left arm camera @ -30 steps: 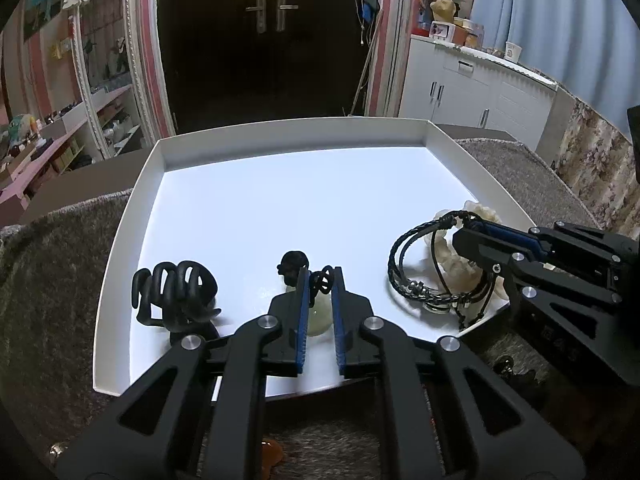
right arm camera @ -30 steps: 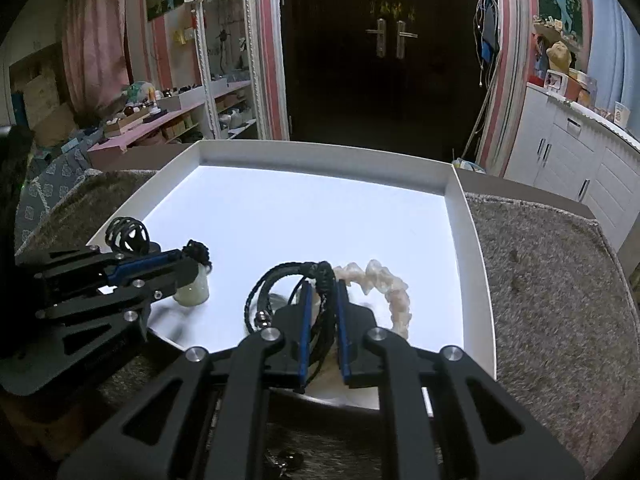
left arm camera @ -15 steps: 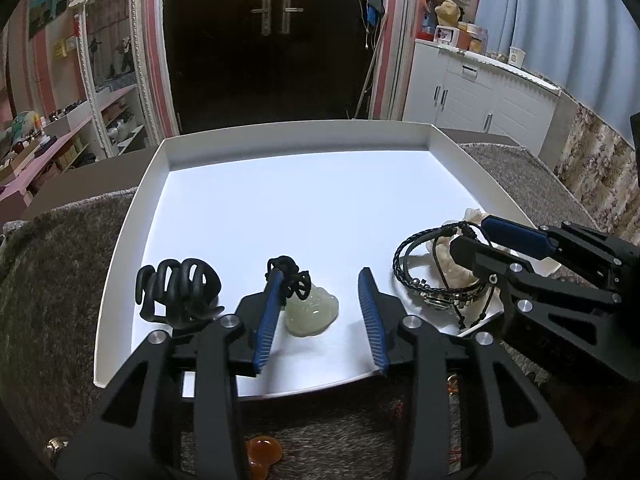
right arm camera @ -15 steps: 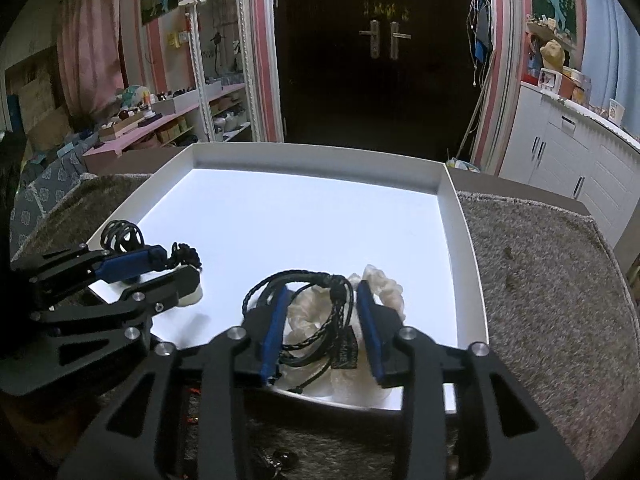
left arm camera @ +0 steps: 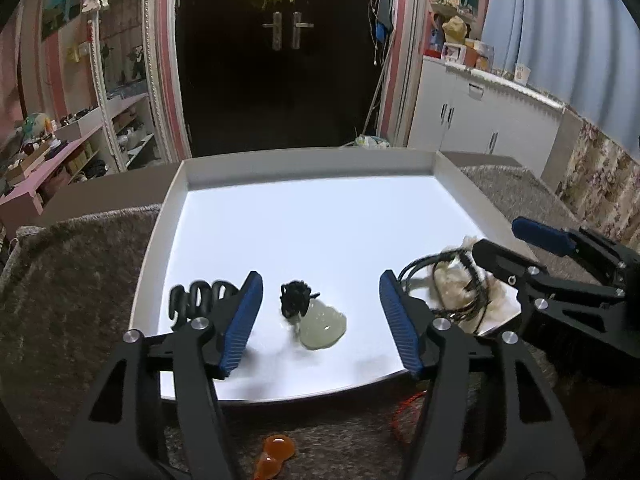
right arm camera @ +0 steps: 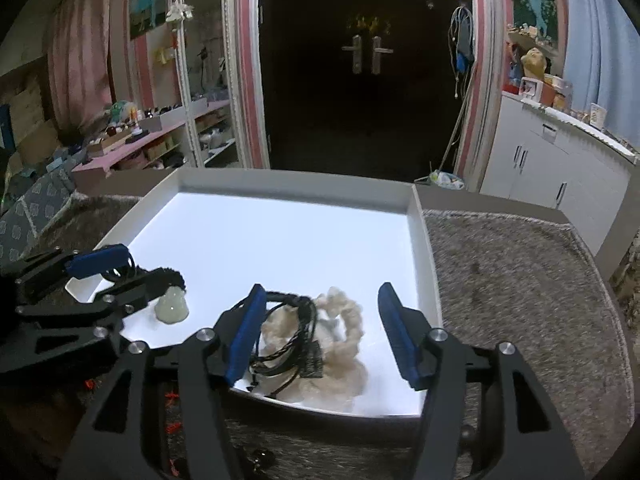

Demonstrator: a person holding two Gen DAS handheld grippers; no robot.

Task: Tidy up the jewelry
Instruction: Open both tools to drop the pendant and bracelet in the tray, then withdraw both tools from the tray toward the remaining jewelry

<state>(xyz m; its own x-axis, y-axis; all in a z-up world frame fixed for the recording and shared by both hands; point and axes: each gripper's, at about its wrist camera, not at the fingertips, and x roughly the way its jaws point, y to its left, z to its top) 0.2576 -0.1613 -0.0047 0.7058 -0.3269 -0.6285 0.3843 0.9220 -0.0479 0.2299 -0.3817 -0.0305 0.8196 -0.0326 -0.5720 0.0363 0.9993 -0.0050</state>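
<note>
Step in hand, by judgement: both pieces set in tray, release stage.

Left gripper jaws wide, holds nothing; pendant lies flat between fingers near tray front edge, long axis diagonal, black knot pointing far-left.

Right gripper jaws wide, empty; black cord over pale bracelet.

Next likely calls for backing out, then fetching orange bead on carpet.
</note>
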